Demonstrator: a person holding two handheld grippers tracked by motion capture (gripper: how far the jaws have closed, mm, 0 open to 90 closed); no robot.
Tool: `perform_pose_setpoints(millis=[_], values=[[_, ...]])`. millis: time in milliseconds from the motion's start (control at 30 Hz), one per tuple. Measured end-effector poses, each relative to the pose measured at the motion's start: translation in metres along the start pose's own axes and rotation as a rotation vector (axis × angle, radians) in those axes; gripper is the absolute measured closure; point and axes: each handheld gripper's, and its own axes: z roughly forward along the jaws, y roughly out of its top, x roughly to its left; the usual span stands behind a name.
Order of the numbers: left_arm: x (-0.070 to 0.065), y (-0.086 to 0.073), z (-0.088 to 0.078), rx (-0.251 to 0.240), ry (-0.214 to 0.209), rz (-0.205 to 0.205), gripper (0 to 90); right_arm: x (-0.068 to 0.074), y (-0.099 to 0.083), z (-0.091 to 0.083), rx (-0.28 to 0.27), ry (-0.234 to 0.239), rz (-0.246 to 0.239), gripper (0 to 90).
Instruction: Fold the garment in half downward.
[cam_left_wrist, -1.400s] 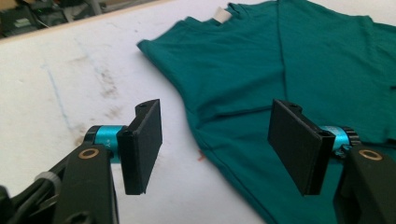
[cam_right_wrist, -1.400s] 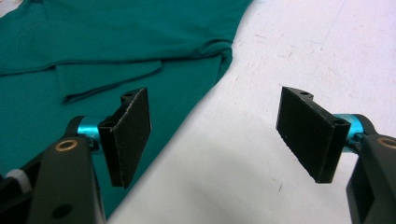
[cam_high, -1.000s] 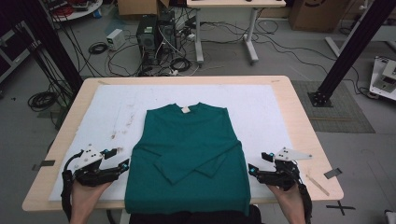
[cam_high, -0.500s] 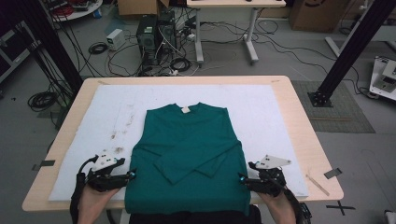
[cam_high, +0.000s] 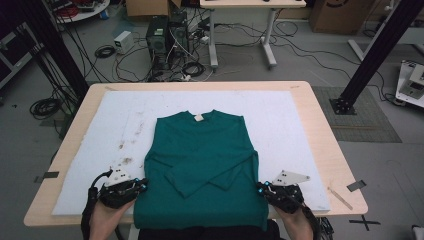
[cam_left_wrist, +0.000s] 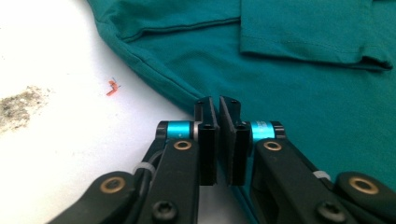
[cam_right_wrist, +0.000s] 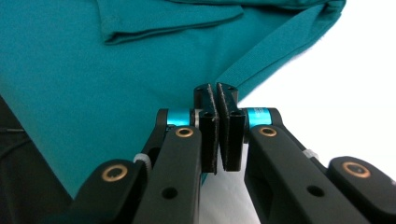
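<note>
Lying flat on the white mat (cam_high: 300, 130), sleeves crossed, the green sweater (cam_high: 205, 160) looks light, limp and non-slippery; the left gripper (cam_left_wrist: 218, 106) and right gripper (cam_right_wrist: 217, 93) have just closed, each pinching a side seam near the hem.

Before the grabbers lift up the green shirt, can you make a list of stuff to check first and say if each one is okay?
1. Left gripper closed at the sweater's left side edge: ok; the jaws have just been closing.
2. Right gripper closed at the right side edge: ok; its jaws have just been closing too.
3. Cloth really pinched between the pads: cannot tell; the edge passes right at the jaw tips.
4. Both sleeves folded across the front: ok.
5. Sweater flat on the white mat: mostly ok; its bottom hem hangs over the near edge.
6. Space on the mat above the collar to fold into: ok.
</note>
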Motion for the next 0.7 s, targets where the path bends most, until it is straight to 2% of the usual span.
perform_pose_setpoints(millis=[167,300,433,700], values=[[-0.002,-0.004,-0.004,-0.008,-0.032,-0.015,86.7,0.0,-0.008,-0.01,-0.005,-0.014,0.017,89.6],[-0.008,-0.011,-0.011,-0.015,-0.061,-0.012,86.8,0.0,-0.02,-0.021,-0.008,0.007,0.031,89.7],[-0.016,-0.02,-0.017,-0.029,-0.089,-0.018,87.0,0.007,-0.031,-0.032,-0.012,0.015,0.036,89.6],[-0.031,-0.028,-0.027,-0.017,-0.125,0.011,87.1,0.02,-0.046,-0.048,-0.01,0.032,0.026,89.5]])
